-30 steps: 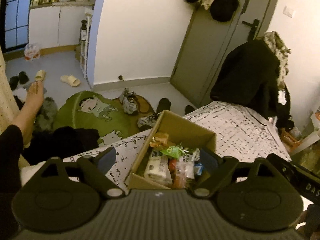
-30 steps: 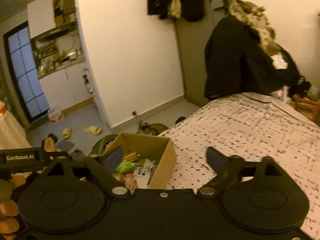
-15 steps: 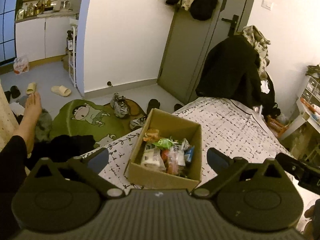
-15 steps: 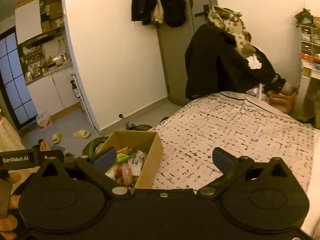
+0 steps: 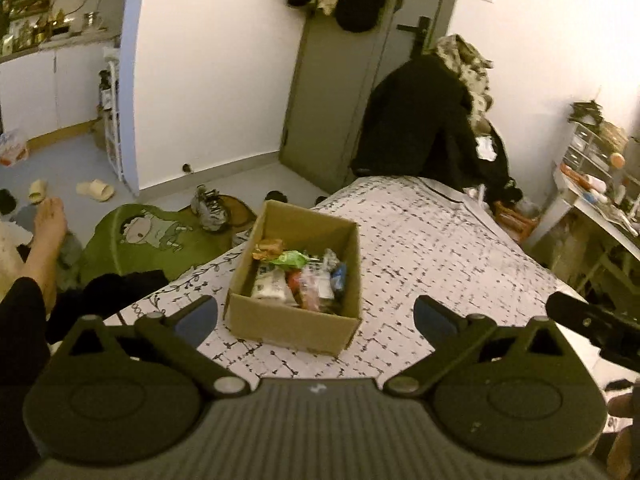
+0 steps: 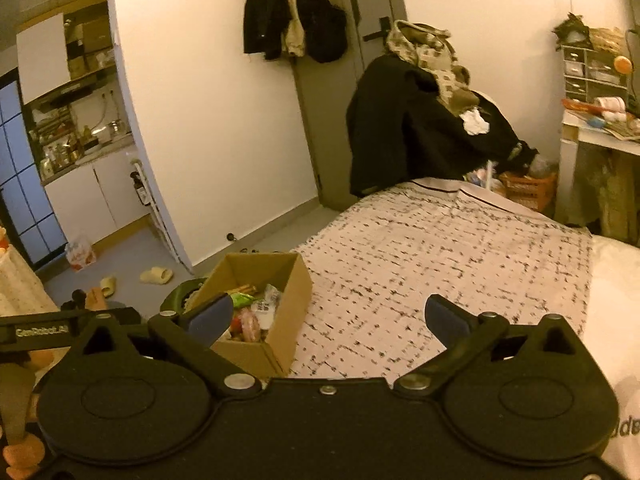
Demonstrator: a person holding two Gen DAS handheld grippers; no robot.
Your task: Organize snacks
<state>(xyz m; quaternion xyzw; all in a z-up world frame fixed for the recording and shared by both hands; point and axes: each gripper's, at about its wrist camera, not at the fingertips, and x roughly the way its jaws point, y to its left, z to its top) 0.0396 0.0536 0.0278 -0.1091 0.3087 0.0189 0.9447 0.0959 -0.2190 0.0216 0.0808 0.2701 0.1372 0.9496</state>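
An open cardboard box (image 5: 294,326) sits on the patterned bed cover (image 5: 432,248). It holds several packaged snacks (image 5: 298,276). My left gripper (image 5: 316,316) is open and empty, just in front of the box. In the right wrist view the box (image 6: 286,300) lies at lower left with snacks (image 6: 252,312) showing inside. My right gripper (image 6: 328,320) is open and empty, to the right of the box above the bed cover (image 6: 440,240).
A dark coat (image 5: 416,120) hangs at the foot of the bed by a grey door (image 5: 332,92). A green cartoon rug (image 5: 148,236), shoes (image 5: 208,208) and slippers (image 5: 94,190) lie on the floor left. A cluttered desk (image 5: 600,200) stands right.
Both grippers have pulled back and up from the box, so it looks smaller and farther. Both sets of fingers have spread wider. The box has stayed in place.
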